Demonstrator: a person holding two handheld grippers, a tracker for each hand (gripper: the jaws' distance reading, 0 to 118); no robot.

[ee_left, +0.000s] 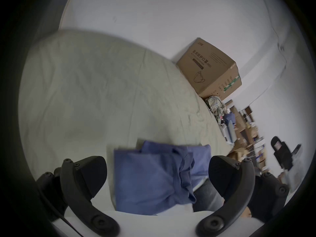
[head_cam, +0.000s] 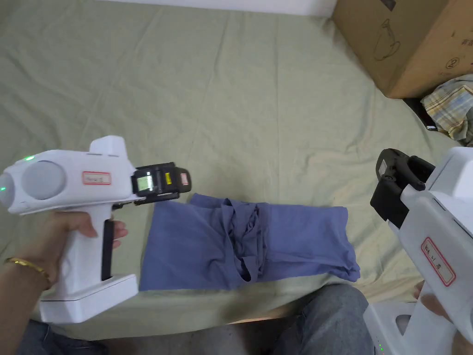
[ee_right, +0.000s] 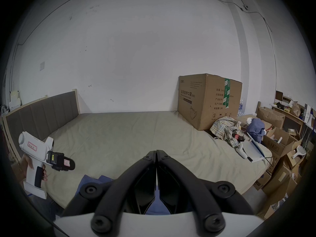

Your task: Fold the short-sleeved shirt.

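Note:
The blue short-sleeved shirt [head_cam: 203, 249] lies as a folded oblong near the front edge of the bed, with bunched folds across its middle. My left gripper [head_cam: 182, 179] hovers over the shirt's left end. In the left gripper view its jaws [ee_left: 158, 162] stand wide open, holding nothing, with the shirt [ee_left: 145, 180] below them. My right gripper [head_cam: 387, 172] hangs off the shirt's right end, apart from it. In the right gripper view its jaws [ee_right: 156, 152] are shut with nothing between them, and a corner of the shirt [ee_right: 92, 179] shows beside them.
A pale green sheet [head_cam: 184, 92] covers the bed. A big cardboard box [head_cam: 406, 41] stands at the back right, with a plaid cloth [head_cam: 450, 108] beside it. A knee in jeans [head_cam: 323, 314] is at the front edge. A padded headboard [ee_right: 42, 112] bounds the left.

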